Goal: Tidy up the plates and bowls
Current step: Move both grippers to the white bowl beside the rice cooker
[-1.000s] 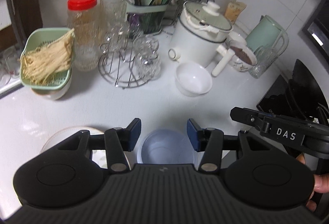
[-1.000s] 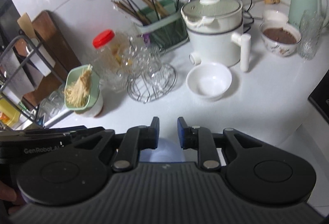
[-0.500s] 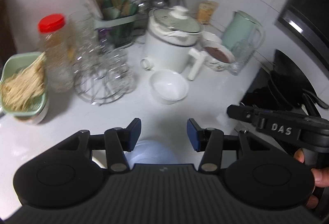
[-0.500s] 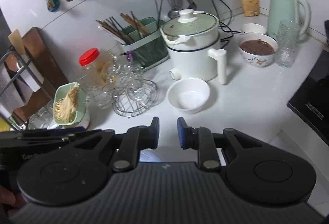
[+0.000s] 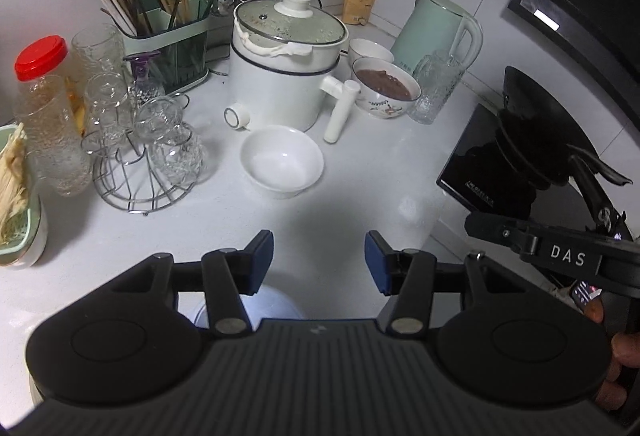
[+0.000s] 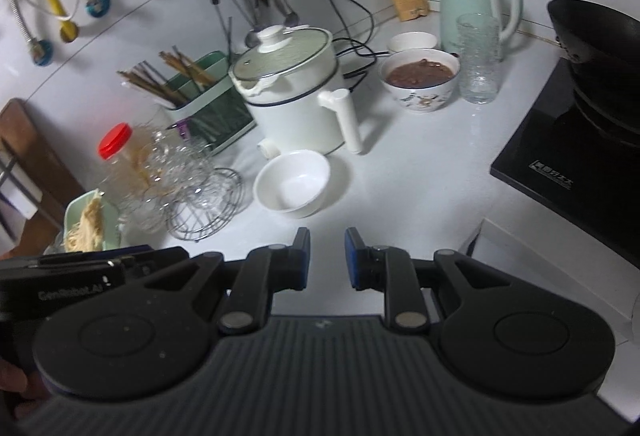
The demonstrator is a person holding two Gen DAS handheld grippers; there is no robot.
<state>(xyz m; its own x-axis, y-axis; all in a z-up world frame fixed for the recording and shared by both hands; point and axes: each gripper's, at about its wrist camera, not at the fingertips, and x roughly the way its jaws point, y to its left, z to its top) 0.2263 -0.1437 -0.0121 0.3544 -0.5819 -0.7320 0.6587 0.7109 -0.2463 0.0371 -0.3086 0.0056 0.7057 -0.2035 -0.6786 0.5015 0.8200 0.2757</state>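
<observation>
Hovering above the white worktop (image 5: 360,196), the left claw (image 5: 319,262) has its blue pads well apart and nothing between them; its jaws have just been opening a little. Under its body, nearer than the white bowl (image 5: 281,161), a pale blue bowl (image 5: 272,302) peeks out, mostly hidden. The right claw (image 6: 327,258) has its pads set close with a narrow gap, and only bare worktop shows through that gap, so it grips nothing.

The white bowl stands empty and upright on the worktop, beyond both claws and apart from them. Just behind the white bowl is a white electric pot (image 5: 280,76) with a glass lid, its stubby handle pointing toward the bowl's right side. Left of the white bowl is a wire rack (image 5: 140,164) carrying upturned glasses, and further left a jar with a red lid (image 5: 44,108) and a green basket (image 6: 90,220) of pale noodles. Right and behind the white bowl sits a patterned bowl (image 6: 420,78) filled with brown food, with a small white bowl (image 6: 412,41) behind it, a ribbed glass (image 6: 478,56) beside it and a mint kettle (image 6: 472,0) at the wall. Far right of the white bowl is a black hob (image 6: 568,152) with a wok on it.
</observation>
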